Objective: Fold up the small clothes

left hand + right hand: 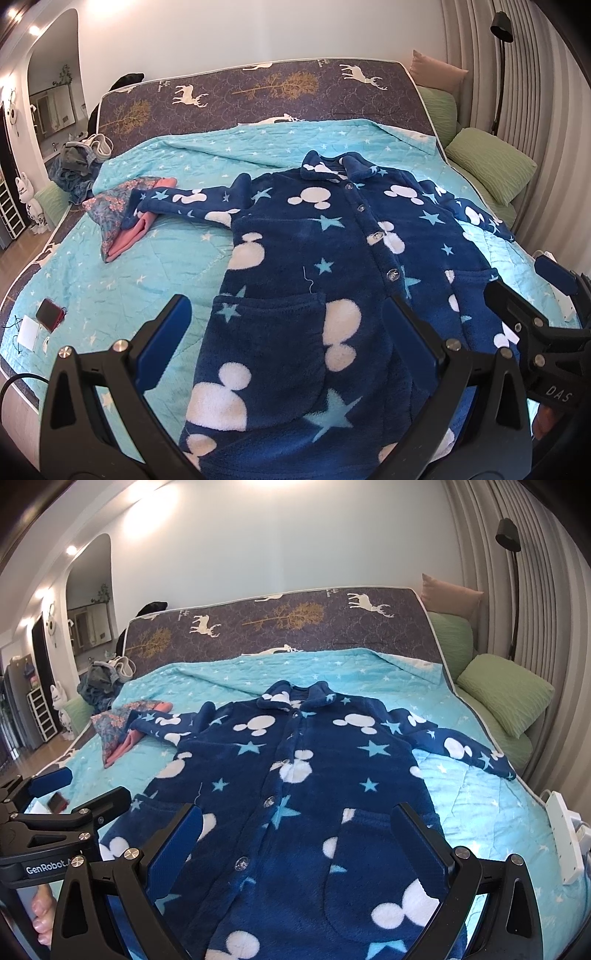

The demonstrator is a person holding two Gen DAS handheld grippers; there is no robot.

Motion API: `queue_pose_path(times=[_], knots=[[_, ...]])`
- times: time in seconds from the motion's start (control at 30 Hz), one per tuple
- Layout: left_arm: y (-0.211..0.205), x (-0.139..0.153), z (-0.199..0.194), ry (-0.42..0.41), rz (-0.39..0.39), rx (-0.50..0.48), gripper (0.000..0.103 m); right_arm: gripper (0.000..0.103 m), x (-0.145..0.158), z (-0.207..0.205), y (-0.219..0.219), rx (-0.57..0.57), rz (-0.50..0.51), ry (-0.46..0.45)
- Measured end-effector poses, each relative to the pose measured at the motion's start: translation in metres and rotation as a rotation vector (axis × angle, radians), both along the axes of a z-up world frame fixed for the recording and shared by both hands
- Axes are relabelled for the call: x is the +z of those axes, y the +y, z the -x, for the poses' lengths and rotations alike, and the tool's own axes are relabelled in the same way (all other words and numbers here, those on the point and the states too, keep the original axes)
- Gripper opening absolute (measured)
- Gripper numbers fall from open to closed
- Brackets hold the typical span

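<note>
Nearest the viewer, two hand-held grippers hover side by side above the lower hem of a garment, each with its blue-padded fingers spread wide and nothing between them. The left gripper hangs over the garment's left-hand pocket; the right gripper hangs over the other pocket, on the far side of the button line. Each also shows at the edge of the other's view, so they sit close together. Part of a hand grips the left tool's handle.

The garment is a dark blue fleece pyjama top printed with white mouse-head shapes and pale blue stars. It lies face up, buttoned, spread flat on a turquoise quilt with both sleeves stretched outward. It looks thick, soft and floppy, light enough to lift easily, and the plush pile should give the pads good purchase. Likely good places to take hold are the sleeve cuffs or the shoulder seams, for folding the sleeves inward first.

Further on, the left sleeve cuff rests on a folded pink and floral cloth. Beyond the collar, a pile of other clothes sits at the quilt's far left corner, and green pillows lie to the right.
</note>
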State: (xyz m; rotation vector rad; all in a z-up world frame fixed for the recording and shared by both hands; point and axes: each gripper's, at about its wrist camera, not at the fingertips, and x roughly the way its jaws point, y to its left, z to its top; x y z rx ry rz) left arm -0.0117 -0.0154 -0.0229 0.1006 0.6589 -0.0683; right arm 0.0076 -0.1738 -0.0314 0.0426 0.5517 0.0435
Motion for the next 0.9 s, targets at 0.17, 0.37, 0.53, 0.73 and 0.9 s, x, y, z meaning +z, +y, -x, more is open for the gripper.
queue_pose_path(times=[0.17,0.37,0.53,0.73,0.9], knots=[[0.000,0.000,0.000,0.001,0.000,-0.001,0.102,0.103,-0.003,-0.001,0.002,-0.004,0.005,0.006],[0.002,-0.001,0.000,0.004,0.011,-0.006,0.102,0.103,-0.004,-0.003,0.003,-0.016,0.016,0.019],[0.006,-0.008,-0.007,0.043,0.060,-0.017,0.102,0.103,-0.004,-0.001,0.004,-0.033,0.035,0.029],[0.007,-0.012,-0.011,0.066,0.074,-0.027,0.102,0.103,-0.004,0.000,-0.001,-0.062,0.043,0.038],[0.012,-0.012,-0.013,0.065,0.080,-0.016,0.102,0.103,-0.005,-0.003,0.002,-0.062,0.052,0.047]])
